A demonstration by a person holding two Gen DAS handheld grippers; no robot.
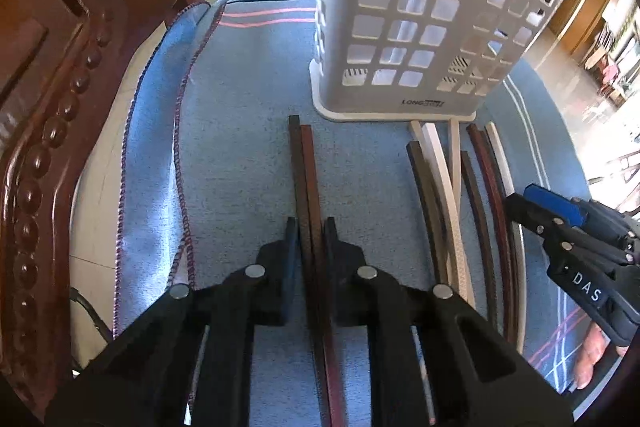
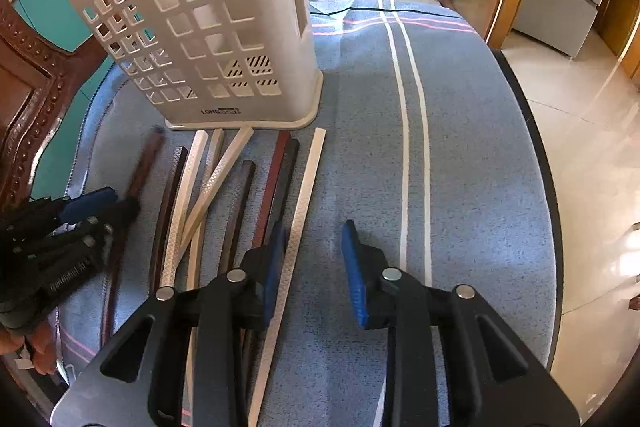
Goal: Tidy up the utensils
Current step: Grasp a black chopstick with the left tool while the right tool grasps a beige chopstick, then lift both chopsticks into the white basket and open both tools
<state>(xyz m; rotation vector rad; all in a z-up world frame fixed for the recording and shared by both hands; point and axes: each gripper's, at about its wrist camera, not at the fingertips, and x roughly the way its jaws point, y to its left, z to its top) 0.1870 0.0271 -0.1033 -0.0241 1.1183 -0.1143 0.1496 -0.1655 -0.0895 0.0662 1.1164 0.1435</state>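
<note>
A: Left gripper [image 1: 311,227]. Jaws drawn in on a pair of dark chopsticks [image 1: 308,179], one blackish, one reddish brown. Both sticks lie between the pads, pinched low on their length. Whether they are off the cloth yet, cannot tell.

B: Axis?

A: Straight ahead of that gripper, running away from it toward the white slotted holder [image 1: 404,27]. Far tips stop just short of the holder's base, a little left of it. Near ends pass under the gripper and out of frame.

B: Right gripper [image 2: 314,251]?

A: Spread, nothing between the pads. One white chopstick [image 2: 298,227] lies just beside its left finger, slanting up toward the holder. The pads do not straddle it.

B: The rest of the sticks?

A: A loose fan of white and dark chopsticks [image 2: 212,183] on the blue cloth [image 2: 460,147], left of the right gripper, between the two grippers, all pointing roughly at the holder. Some cross.

B: So which hand goes next?

A: My reading: the left, since it already has a pair. The holder's mouth is up and ahead, so the sticks must be tipped from lying flat to upright before dropping in. The right gripper is nearest the lone white stick; a small shift left would put it between the pads.
</note>
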